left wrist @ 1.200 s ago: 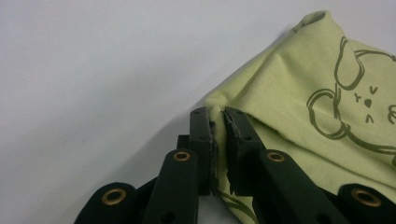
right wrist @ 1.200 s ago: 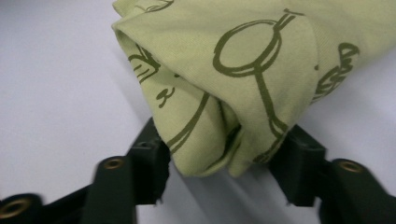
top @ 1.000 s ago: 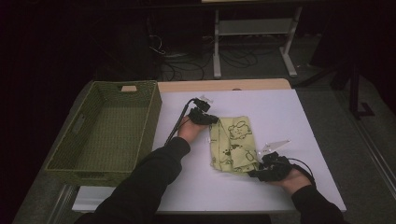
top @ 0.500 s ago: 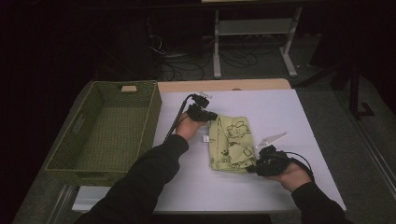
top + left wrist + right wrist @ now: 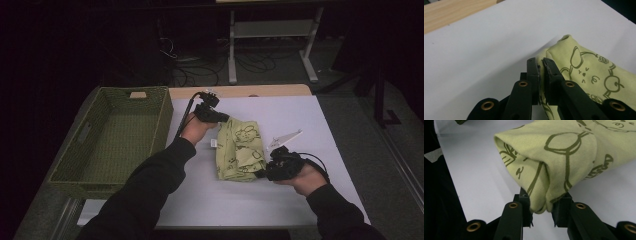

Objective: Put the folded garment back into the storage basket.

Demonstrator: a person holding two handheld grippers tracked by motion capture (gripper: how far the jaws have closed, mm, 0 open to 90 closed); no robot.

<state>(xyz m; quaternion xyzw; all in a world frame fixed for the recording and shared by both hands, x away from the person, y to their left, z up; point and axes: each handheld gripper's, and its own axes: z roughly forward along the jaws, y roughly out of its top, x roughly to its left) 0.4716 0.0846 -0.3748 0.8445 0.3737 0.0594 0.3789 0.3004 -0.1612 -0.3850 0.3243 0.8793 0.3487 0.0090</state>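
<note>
From above, both forearms reach in; the left gripper (image 5: 212,112) and right gripper (image 5: 280,167) hold opposite ends of the green cloth (image 5: 240,150) over the white table (image 5: 320,120). Left gripper view: jaws pinch its edge (image 5: 584,72). Right gripper view: jaws clamp a bunched fold (image 5: 554,160) (printed with drawings).

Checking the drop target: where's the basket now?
In the high view the green basket sits at the table's left edge, just left of the left gripper and the cloth.
</note>
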